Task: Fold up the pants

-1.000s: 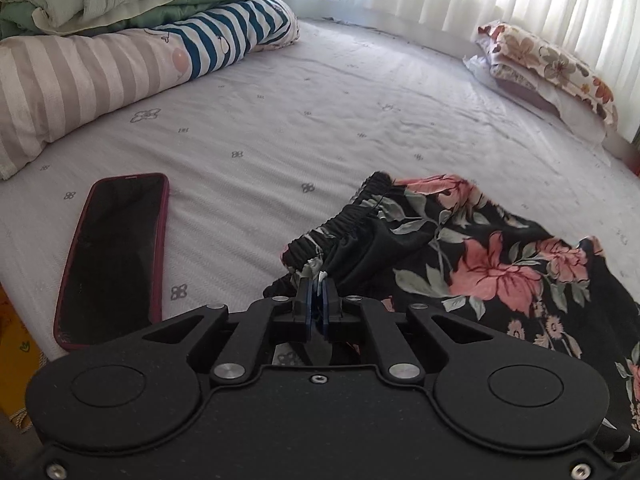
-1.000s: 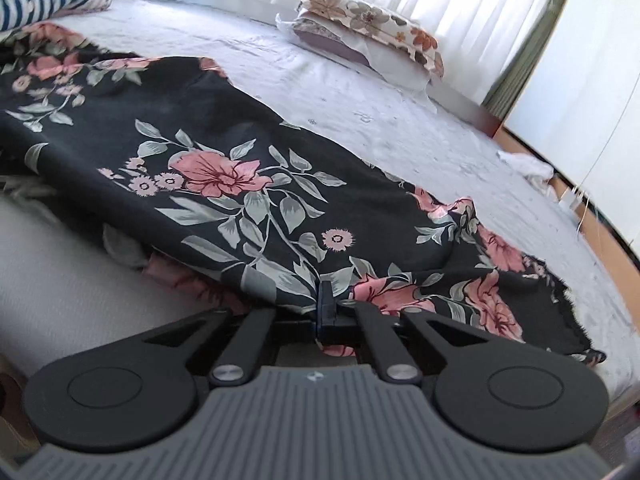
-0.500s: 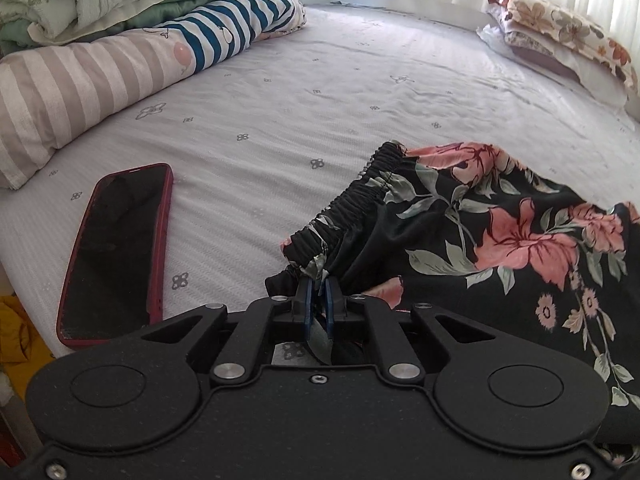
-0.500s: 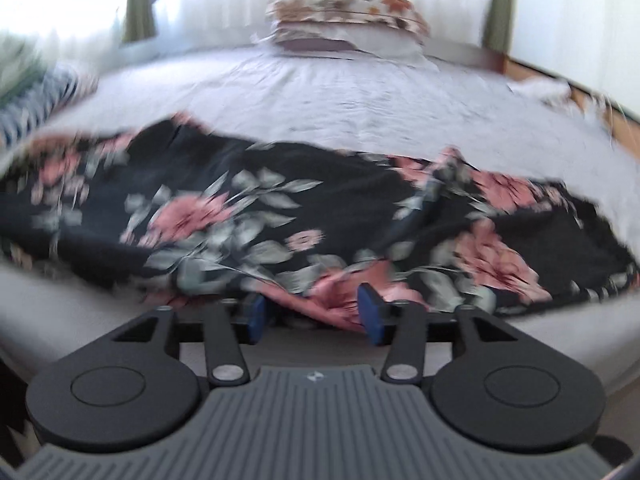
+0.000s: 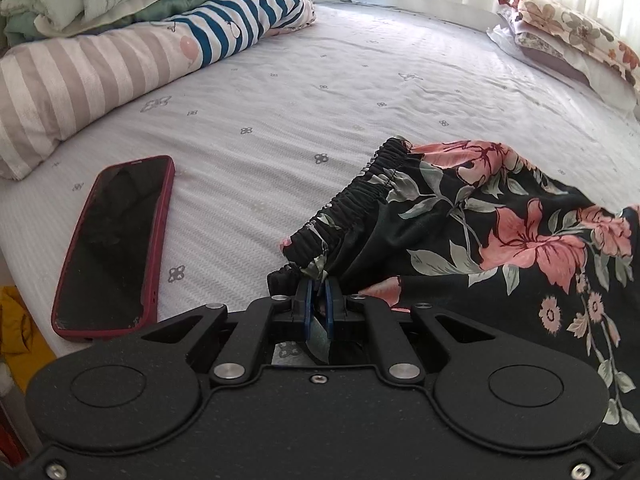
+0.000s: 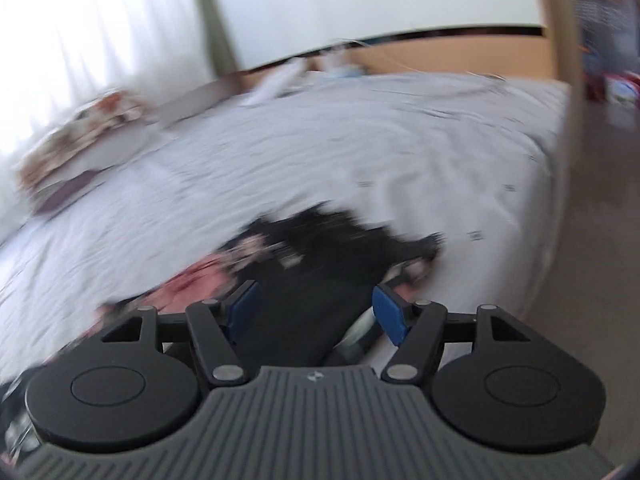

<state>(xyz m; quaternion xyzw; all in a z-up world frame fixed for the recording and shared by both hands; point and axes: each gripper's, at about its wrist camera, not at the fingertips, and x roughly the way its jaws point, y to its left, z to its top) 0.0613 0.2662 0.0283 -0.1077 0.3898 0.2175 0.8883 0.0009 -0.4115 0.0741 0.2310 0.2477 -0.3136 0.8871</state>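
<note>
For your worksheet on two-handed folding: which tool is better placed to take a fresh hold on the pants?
Probably the right. The right tool is free, its jaws opening above the dark fabric of the pants with nothing pinched. The left tool is shut on the waistband, so it is occupied.

the left gripper (image 5: 319, 300) points forward and downward, its two blue pads pressed almost together on a pinch of the pants (image 5: 500, 240) at the elastic waistband. its black linkage arms are folded in close to the centre. the right gripper (image 6: 316, 308) also tilts downward, with its blue pads (image 6: 390, 314) set well apart and its jaws opening. dark fabric lies between them, but neither pad presses on it. the right wrist view is smeared with blur.
</note>
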